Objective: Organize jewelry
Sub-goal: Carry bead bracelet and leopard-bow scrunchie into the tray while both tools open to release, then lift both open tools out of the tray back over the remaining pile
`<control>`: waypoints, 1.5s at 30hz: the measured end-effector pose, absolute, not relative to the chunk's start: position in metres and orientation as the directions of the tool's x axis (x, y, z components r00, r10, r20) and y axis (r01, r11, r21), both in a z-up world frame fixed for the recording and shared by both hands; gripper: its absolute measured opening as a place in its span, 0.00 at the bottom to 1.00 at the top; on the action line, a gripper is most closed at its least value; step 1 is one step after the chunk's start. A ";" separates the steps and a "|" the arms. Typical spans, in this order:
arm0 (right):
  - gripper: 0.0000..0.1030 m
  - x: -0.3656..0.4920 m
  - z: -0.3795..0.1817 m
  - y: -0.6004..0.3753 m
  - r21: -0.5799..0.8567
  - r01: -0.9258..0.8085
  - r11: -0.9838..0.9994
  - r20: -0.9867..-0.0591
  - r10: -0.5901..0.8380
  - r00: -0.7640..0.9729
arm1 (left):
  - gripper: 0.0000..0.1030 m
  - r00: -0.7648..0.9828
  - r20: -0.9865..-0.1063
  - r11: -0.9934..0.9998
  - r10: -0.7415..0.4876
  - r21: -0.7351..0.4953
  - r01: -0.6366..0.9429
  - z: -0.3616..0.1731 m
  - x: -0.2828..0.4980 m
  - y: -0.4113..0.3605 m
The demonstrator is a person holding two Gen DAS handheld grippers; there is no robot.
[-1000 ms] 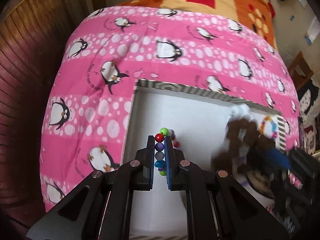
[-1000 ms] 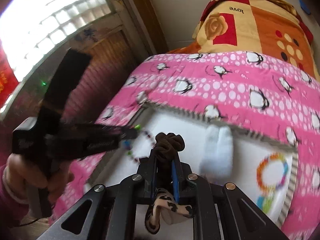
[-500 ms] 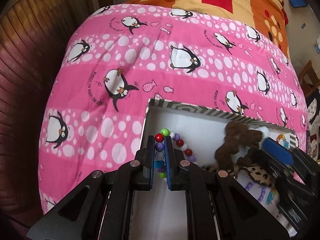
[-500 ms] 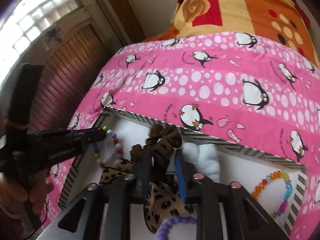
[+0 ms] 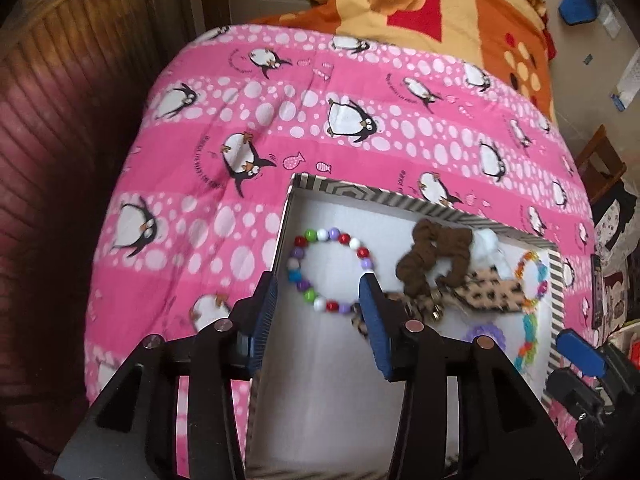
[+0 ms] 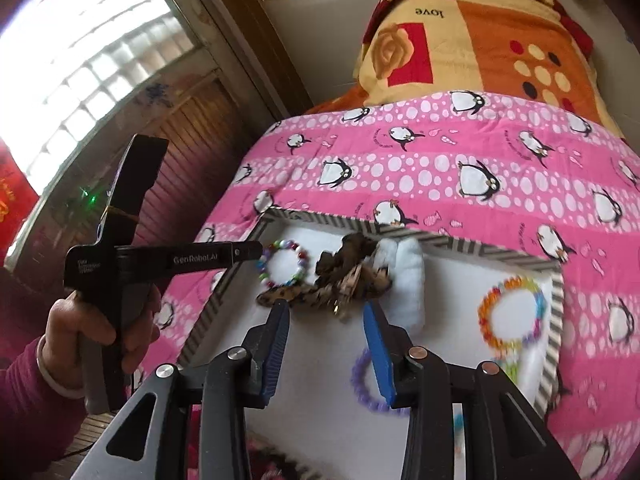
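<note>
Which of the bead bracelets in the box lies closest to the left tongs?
The red, white, purple and green bracelet in the box's left corner, right before the opening left tongs. The rainbow and purple ones lie farther right.

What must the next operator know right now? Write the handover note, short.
Left gripper: jaws opening, nothing between the pads; the multicoloured round-bead bracelet lies below it in the white striped-rim box.
Right gripper: jaws opening, empty; the brown fabric scrunchie and leopard-print hair tie lie ahead of it in the box.
Done: those pieces, a rainbow bead bracelet and a purple coil ring are boxed.
Left: any pieces outside the box are unseen.
</note>
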State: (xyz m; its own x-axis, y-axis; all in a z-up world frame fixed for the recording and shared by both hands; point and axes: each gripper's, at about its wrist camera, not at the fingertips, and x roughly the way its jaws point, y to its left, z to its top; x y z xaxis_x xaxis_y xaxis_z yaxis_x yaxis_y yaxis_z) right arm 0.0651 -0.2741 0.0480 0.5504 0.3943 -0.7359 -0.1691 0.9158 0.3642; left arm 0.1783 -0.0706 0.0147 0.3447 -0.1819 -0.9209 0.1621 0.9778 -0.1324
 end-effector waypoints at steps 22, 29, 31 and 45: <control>0.39 -0.043 0.050 -0.263 0.350 -0.103 0.931 -0.737 0.342 0.582 | 0.41 0.453 -0.879 0.977 -0.149 -0.060 0.205 0.046 0.035 -0.080; 0.40 -0.066 0.047 -0.266 0.336 -0.099 0.937 -0.745 0.328 0.580 | 0.41 0.455 -0.879 0.977 -0.145 -0.054 0.208 0.045 0.007 -0.085; 0.40 -0.074 0.046 -0.268 0.340 -0.095 0.936 -0.747 0.330 0.577 | 0.41 0.454 -0.879 0.976 -0.145 -0.052 0.210 0.045 -0.001 -0.086; 0.40 -0.132 0.022 -0.299 0.317 -0.049 0.947 -0.796 0.294 0.530 | 0.41 0.411 -0.898 0.984 -0.160 -0.112 0.139 0.032 -0.042 -0.058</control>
State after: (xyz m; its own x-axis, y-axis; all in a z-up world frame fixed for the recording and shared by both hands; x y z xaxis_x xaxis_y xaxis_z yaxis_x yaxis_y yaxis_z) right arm -0.1316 -0.2985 0.0215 0.5295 0.2938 -0.7958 -0.0486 0.9471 0.3173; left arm -0.0418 -0.0582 0.0325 0.4106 -0.1603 -0.8976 0.1387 0.9839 -0.1123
